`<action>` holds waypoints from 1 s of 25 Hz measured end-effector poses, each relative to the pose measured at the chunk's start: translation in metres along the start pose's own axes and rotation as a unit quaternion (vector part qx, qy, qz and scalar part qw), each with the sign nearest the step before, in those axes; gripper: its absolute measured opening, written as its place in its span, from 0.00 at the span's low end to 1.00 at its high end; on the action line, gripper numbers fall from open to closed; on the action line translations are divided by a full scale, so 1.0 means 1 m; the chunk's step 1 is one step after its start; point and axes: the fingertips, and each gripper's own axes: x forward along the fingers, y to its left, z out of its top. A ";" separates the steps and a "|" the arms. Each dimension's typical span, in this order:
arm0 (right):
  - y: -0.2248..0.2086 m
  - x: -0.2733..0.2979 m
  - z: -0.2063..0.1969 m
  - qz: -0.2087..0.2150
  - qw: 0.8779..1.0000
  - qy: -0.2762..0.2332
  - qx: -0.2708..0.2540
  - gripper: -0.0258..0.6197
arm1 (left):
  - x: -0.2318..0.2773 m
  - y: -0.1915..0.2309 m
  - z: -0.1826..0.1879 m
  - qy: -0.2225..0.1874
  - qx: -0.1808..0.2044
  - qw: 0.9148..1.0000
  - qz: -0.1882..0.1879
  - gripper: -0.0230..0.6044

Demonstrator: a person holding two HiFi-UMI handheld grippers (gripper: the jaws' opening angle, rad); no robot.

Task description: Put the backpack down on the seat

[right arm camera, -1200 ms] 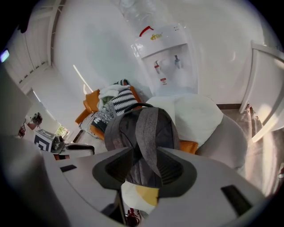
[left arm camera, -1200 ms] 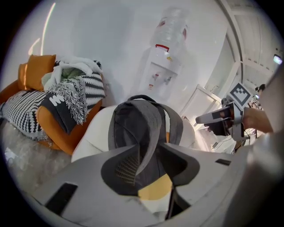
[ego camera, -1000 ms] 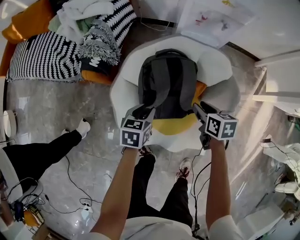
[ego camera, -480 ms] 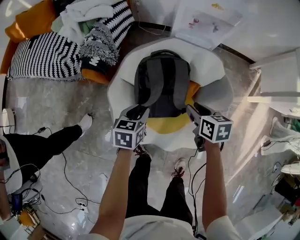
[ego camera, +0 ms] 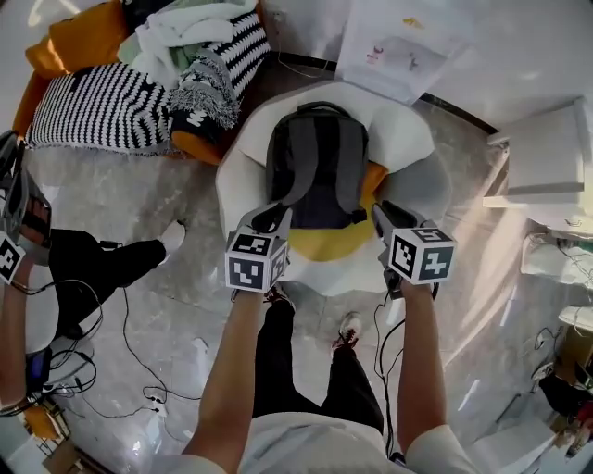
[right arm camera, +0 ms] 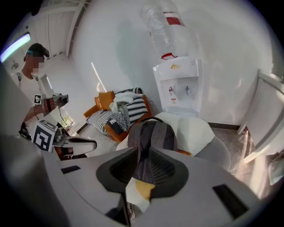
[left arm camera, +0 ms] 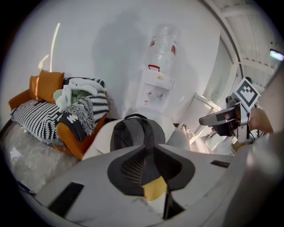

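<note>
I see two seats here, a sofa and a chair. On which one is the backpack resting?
The white chair: the backpack stands on its yellow cushion, against the backrest. The orange sofa holds striped cushions and blankets.

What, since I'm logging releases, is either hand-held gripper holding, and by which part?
Nothing. The grey fabric backpack rests free on the white rounded seat; the left hand-held gripper and right hand-held gripper are closing on empty air.
</note>
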 end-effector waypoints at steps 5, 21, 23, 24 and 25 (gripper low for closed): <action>0.005 -0.019 0.000 0.007 1.000 -0.004 -0.011 0.16 | -0.019 -0.012 0.007 -0.013 -0.003 1.000 0.013 0.13; 0.026 -0.101 -0.007 0.025 0.997 -0.056 -0.048 0.05 | -0.099 -0.069 0.007 -0.080 0.008 0.996 0.047 0.06; 0.028 -0.113 -0.011 0.032 0.996 -0.064 -0.048 0.05 | -0.109 -0.080 0.003 -0.084 0.012 0.995 0.050 0.06; 0.029 -0.119 -0.013 0.040 0.996 -0.069 -0.045 0.05 | -0.113 -0.086 0.002 -0.087 0.015 0.995 0.051 0.06; 0.032 -0.125 -0.013 0.049 0.995 -0.074 -0.042 0.05 | -0.117 -0.090 0.001 -0.090 0.017 0.994 0.053 0.06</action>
